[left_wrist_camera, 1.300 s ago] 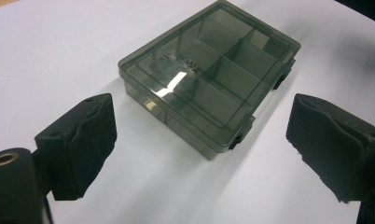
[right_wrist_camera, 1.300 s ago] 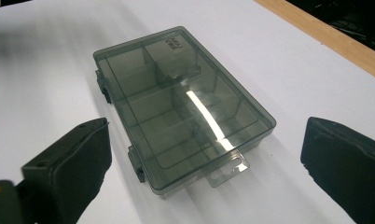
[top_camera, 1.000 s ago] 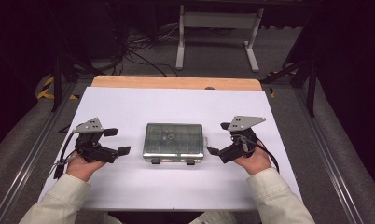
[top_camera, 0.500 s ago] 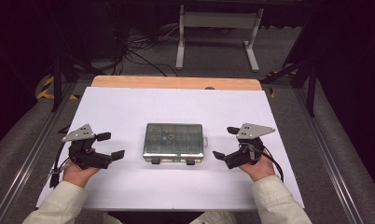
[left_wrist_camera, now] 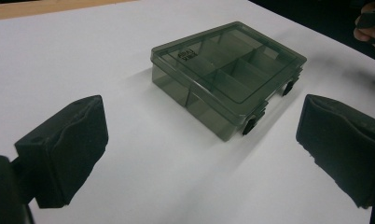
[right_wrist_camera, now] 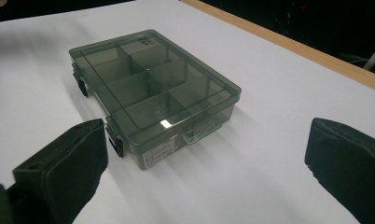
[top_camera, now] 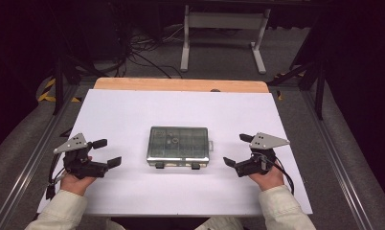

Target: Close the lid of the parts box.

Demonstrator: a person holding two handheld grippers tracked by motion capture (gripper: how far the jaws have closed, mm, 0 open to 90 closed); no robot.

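A smoky clear plastic compartment box (top_camera: 178, 146) lies shut in the middle of the white table (top_camera: 133, 115), with two black latches on its near edge. The same box (left_wrist_camera: 227, 77) lies ahead of the left gripper's jaws, and the box (right_wrist_camera: 150, 91) sits just beyond the right gripper's jaws. My left gripper (top_camera: 107, 152) rests open on the table to the left of the box, apart from it. My right gripper (top_camera: 236, 150) rests open to the right of the box, also apart. Nothing is between either pair of jaws.
A wooden strip (top_camera: 181, 85) runs along the table's far edge. Beyond it stand a white metal frame (top_camera: 224, 28) and cables on a grey floor. Metal rails (top_camera: 35, 153) flank the table on both sides.
Both hands have drawn back toward the near edge and outward, away from the box. The box has not moved.
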